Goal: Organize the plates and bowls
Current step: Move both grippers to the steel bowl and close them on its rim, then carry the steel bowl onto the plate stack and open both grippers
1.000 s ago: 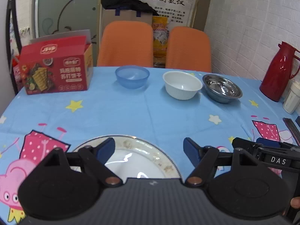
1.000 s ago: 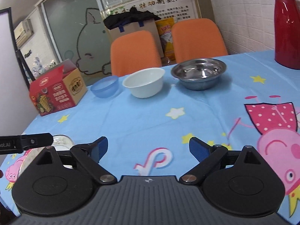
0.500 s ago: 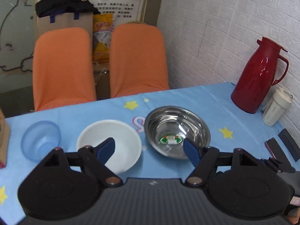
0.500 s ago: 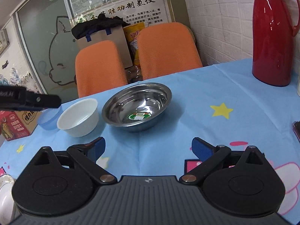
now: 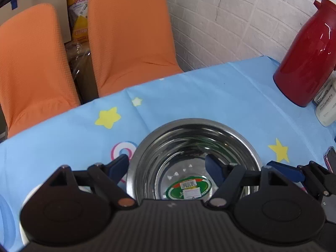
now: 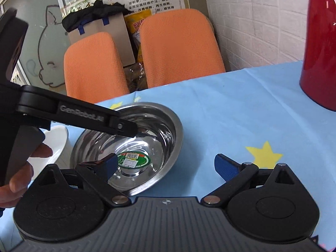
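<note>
A steel bowl (image 5: pixel 195 147) with a green sticker inside sits on the blue tablecloth; it also shows in the right wrist view (image 6: pixel 147 130). My left gripper (image 5: pixel 167 166) is open, its jaws straddling the bowl's left wall, one finger outside and one inside. My right gripper (image 6: pixel 166 166) is open, its jaws straddling the bowl's right wall, the left finger inside. A white bowl (image 6: pixel 56 142) sits just left of the steel bowl, partly hidden; its rim shows in the left wrist view (image 5: pixel 31 195).
A red thermos (image 5: pixel 308 56) and a white container (image 5: pixel 325 109) stand at the right. A phone (image 5: pixel 331 157) lies near the right edge. Two orange chairs (image 5: pixel 130 35) stand behind the table. The blue bowl's edge (image 5: pixel 6 216) shows at the far left.
Both grippers moved forward from the near plate to the steel bowl and lowered around its walls. Both stayed open.
</note>
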The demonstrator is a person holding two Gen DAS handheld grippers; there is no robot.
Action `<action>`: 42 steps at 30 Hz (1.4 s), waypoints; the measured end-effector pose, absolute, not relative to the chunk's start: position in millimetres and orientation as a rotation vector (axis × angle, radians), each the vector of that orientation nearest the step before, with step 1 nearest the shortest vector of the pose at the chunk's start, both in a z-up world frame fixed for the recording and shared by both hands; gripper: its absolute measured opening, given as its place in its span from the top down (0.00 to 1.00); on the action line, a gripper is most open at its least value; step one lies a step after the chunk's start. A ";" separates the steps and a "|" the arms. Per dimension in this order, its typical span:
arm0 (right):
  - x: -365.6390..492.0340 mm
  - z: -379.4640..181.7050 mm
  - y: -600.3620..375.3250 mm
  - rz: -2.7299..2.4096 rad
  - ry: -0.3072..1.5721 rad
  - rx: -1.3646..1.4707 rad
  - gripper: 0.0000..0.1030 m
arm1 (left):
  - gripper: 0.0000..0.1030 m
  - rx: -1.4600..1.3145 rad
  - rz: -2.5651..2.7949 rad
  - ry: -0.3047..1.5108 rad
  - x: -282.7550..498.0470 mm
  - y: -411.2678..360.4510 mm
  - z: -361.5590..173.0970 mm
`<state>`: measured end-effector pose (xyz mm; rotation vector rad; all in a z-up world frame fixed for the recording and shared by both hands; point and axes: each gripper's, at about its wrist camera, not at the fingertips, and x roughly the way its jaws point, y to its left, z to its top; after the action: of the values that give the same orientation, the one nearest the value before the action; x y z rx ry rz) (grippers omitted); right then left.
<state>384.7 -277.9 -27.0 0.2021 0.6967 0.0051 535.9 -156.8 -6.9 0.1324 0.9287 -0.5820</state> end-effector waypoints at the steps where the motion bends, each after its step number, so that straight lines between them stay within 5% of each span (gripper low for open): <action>1: 386.2 -28.8 -275.7 0.009 0.703 0.194 0.00 | 0.29 0.134 -0.580 0.934 536.6 -157.4 -9.3; 5: 391.6 -36.0 -271.7 0.036 0.717 0.189 0.00 | 0.31 0.150 -0.571 0.936 536.5 -158.7 -14.0; 8: 389.3 -36.2 -271.0 0.026 0.698 0.161 0.00 | 0.46 0.171 -0.573 0.947 536.0 -162.0 -17.4; 10: 388.4 -35.6 -273.7 0.039 0.697 0.177 0.28 | 0.56 0.203 -0.550 0.941 535.0 -165.3 -20.1; 12: 387.0 -34.7 -274.5 0.034 0.697 0.178 0.30 | 0.64 0.217 -0.531 0.928 532.1 -166.5 -19.3; 31: 260.1 33.9 -261.8 0.008 0.522 0.192 0.24 | 0.65 0.151 -0.550 0.806 395.0 -136.6 55.2; 42: 185.3 19.2 -225.1 0.071 0.553 0.203 0.22 | 0.65 0.150 -0.500 0.817 298.9 -87.1 33.0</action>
<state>185.3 -225.1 19.2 0.2027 0.5527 0.0707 298.9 -87.1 33.0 0.1500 0.8174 -0.4998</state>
